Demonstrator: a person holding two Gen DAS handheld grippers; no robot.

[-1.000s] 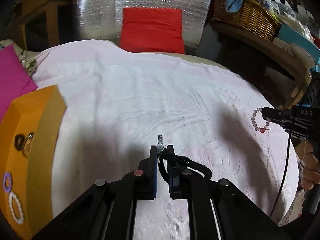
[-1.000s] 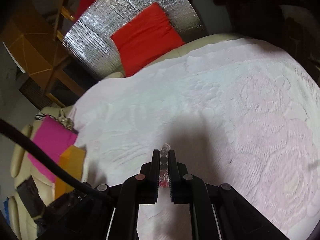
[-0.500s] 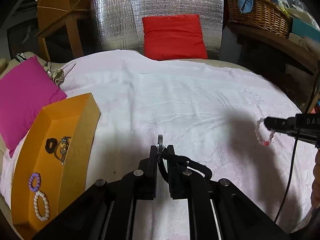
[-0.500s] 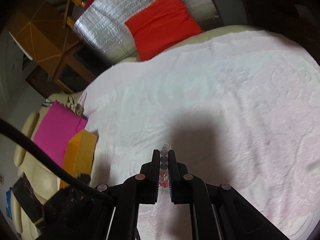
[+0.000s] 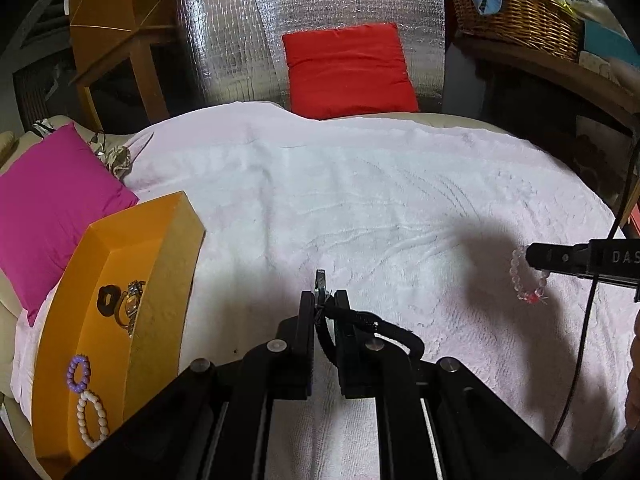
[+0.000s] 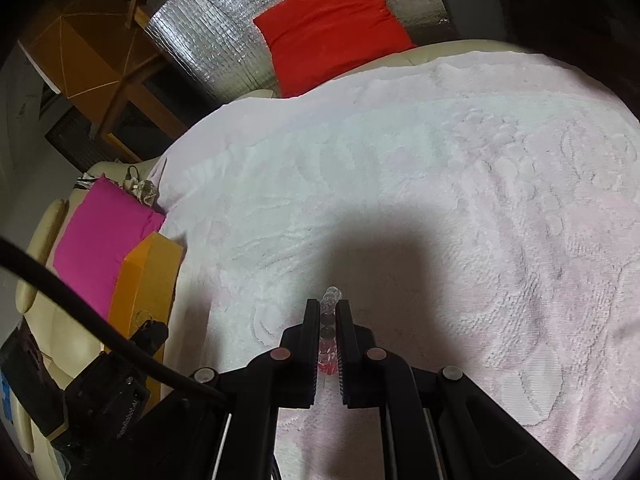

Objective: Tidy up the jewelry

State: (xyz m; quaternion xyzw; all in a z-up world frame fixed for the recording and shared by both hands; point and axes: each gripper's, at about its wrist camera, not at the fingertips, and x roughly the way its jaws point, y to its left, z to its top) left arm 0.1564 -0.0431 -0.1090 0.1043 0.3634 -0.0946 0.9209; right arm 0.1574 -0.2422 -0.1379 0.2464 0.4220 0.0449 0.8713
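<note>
A black cord necklace with a metal pendant point(image 5: 321, 280) is pinched in the nearly closed jaws of the left gripper point(image 5: 322, 300); a clear beaded bracelet point(image 5: 527, 278) with a red bead is clamped in the equally narrow jaws of the right gripper point(image 6: 329, 312). Both are held above the pale pink blanket point(image 5: 360, 200), apart from each other. Over the last second the left view has been swung so that the orange box point(image 5: 116, 264) is seen more fully; inside it a watch point(image 5: 131, 306), a purple bead bracelet point(image 5: 79, 372) and a white bead bracelet point(image 5: 93, 420) are laid out. The right gripper has been carried leftward, nearer the box. Both remaining pieces are judged to be on their way to the box; nothing has yet been released.
</note>
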